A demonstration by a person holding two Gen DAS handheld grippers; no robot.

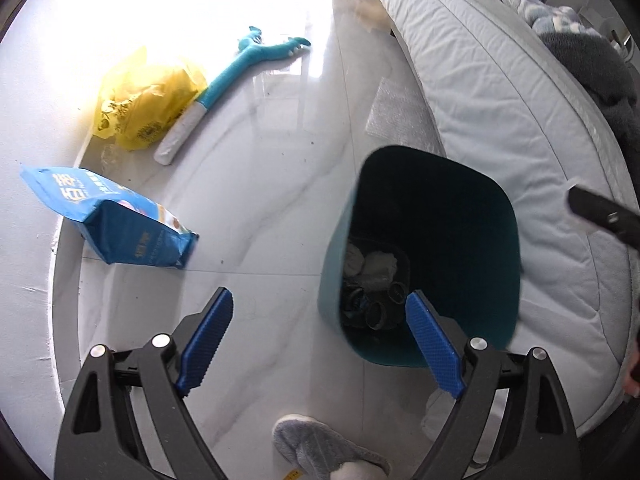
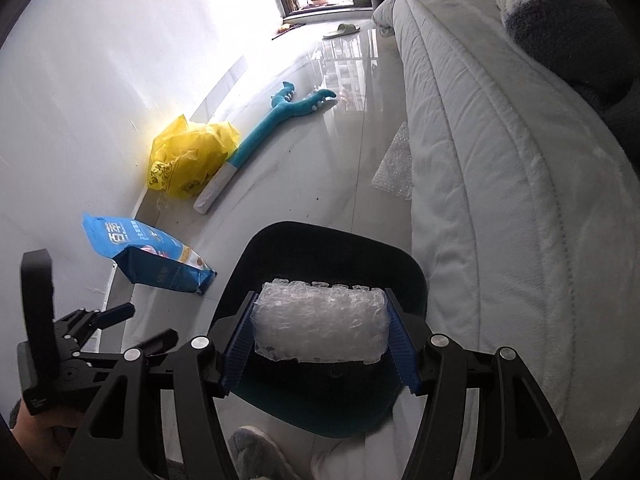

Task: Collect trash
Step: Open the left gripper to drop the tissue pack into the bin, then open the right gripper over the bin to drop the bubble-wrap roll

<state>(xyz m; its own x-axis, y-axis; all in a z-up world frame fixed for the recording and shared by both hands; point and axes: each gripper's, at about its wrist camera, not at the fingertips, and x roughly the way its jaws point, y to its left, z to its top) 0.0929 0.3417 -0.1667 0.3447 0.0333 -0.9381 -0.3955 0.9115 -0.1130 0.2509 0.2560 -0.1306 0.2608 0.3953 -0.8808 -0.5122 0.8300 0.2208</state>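
A teal trash bin [image 1: 436, 208] stands on the marble floor beside the bed; it shows in the right wrist view too [image 2: 332, 248], with crumpled trash at its bottom. My right gripper [image 2: 320, 330] is shut on a roll of bubble wrap [image 2: 320, 326] and holds it over the bin's mouth. My left gripper [image 1: 320, 320] is open and empty, low over the floor at the bin's left rim. A yellow plastic bag [image 1: 148, 100], a blue pouch [image 1: 116, 216] and a flat bubble wrap sheet [image 1: 396, 112] lie on the floor.
A teal plush toy with a white handle [image 1: 224, 80] lies by the yellow bag. The bed with a white quilt [image 1: 500, 100] runs along the right. The wall is on the left. A grey slipper [image 1: 320, 448] is below my grippers, and a green slipper [image 2: 342, 30] lies far off.
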